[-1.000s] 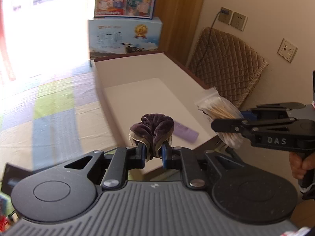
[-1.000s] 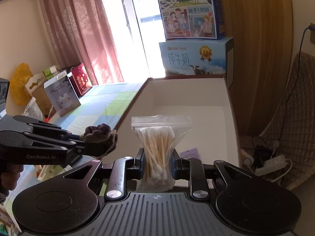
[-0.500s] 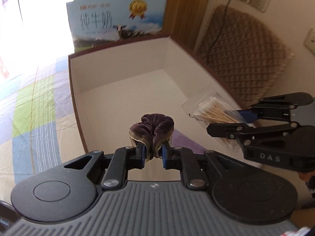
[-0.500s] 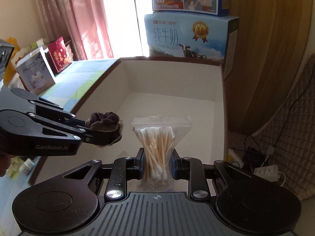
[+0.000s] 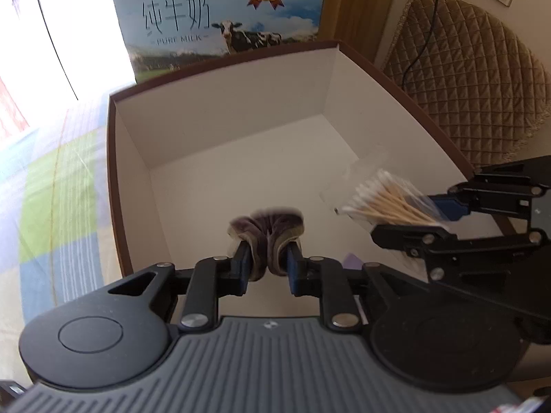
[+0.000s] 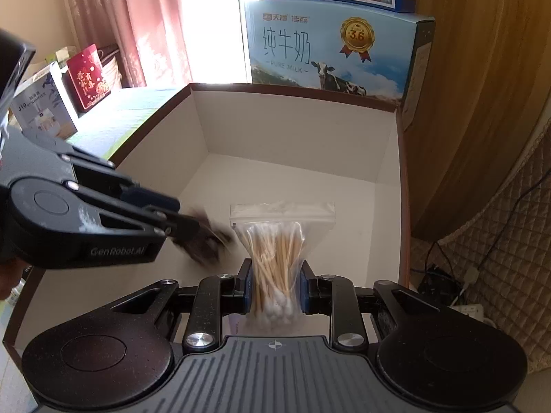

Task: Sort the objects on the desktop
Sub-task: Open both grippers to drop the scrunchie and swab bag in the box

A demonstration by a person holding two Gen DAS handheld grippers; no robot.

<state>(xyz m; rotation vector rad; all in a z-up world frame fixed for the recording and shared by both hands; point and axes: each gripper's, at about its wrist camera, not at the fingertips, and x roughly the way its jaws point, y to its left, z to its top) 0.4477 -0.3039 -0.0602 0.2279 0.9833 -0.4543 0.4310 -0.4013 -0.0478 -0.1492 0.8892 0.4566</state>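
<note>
A white-lined cardboard box (image 5: 220,130) with a brown rim lies open below both grippers. My left gripper (image 5: 267,270) hangs over its near left part; its jaws are opening, with a dark purple velvet scrunchie (image 5: 267,230) still between the blue pads and touching them. In the right wrist view the scrunchie (image 6: 205,241) is blurred at the left gripper's (image 6: 175,216) tips. My right gripper (image 6: 273,289) is shut on a clear zip bag of cotton swabs (image 6: 275,241), held upright over the box floor. From the left wrist view that bag (image 5: 382,203) and the right gripper (image 5: 406,216) are at the right.
A lilac flat item (image 5: 353,261) lies on the box floor near the front. Blue milk cartons (image 5: 224,24) stand behind the box. A quilted chair pad (image 5: 475,69) is at the right, a power strip (image 6: 471,309) on the floor, gift boxes (image 6: 87,79) at the left.
Both grippers have moved forward and down, from beside the box to over its inside. The left jaws have parted slightly around the scrunchie. The swab bag stays gripped.
</note>
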